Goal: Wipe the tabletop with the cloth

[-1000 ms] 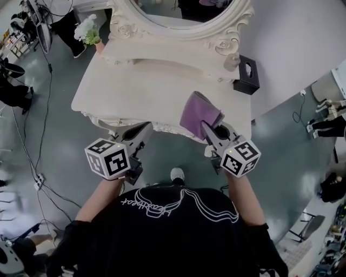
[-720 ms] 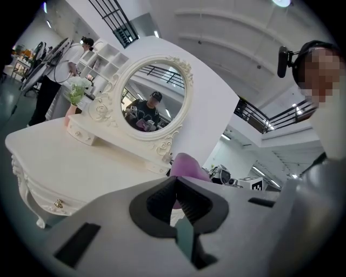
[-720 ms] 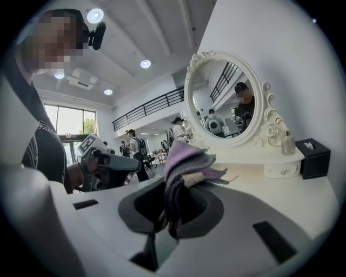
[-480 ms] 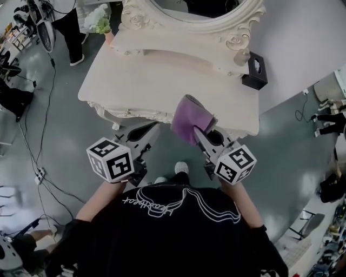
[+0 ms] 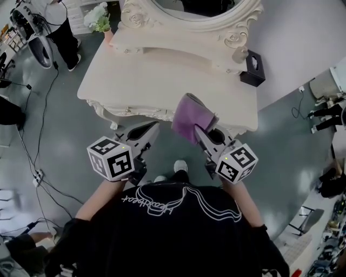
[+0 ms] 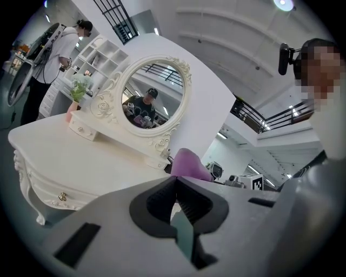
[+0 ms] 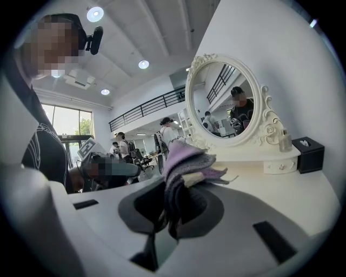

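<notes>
Your right gripper [image 5: 199,131] pinches the purple cloth [image 5: 190,119], which sticks out just past its jaws, so press it flat on the tabletop [image 5: 146,81] ahead and rub in long rows, while your left gripper [image 5: 155,126], closed and empty, waits beside.

Mirror [image 5: 201,12] top cut off by head view's upper edge. Cloth [image 5: 190,116] lower end buried between right gripper [image 5: 199,130] jaws. Cloth hides a bit of table [image 5: 146,81] front edge. Bottle [image 7: 285,142] label unreadable.
</notes>
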Demonstrator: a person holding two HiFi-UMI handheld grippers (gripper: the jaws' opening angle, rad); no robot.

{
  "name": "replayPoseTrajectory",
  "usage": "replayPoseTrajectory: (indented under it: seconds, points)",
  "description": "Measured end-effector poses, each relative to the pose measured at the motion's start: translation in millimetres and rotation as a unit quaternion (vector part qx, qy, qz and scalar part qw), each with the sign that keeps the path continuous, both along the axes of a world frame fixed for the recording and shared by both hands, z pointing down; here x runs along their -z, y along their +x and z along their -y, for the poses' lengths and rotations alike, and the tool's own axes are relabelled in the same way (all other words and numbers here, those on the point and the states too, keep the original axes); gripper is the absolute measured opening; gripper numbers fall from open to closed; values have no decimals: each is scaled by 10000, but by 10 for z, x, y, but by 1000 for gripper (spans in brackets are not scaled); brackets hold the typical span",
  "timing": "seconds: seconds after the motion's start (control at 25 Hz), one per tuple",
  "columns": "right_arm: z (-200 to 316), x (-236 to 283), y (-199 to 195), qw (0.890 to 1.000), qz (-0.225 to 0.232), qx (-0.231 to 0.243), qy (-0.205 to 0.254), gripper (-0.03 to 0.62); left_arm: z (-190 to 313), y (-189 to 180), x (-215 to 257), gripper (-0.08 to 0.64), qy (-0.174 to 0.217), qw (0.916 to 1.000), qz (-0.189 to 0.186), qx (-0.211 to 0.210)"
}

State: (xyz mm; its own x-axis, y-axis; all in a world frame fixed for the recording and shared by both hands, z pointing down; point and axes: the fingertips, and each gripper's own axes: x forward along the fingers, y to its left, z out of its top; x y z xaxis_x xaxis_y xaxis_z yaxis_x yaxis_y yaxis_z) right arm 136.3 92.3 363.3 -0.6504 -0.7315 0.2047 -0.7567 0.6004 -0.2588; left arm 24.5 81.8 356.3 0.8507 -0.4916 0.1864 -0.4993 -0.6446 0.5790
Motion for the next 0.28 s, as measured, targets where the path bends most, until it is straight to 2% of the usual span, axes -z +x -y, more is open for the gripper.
replayPoseTrajectory:
  seconds: [0.28]
  points:
    - [-16,-9,-56,10000,-28,-7,-24,48,-15,-64,-61,5,6,10000,81,14]
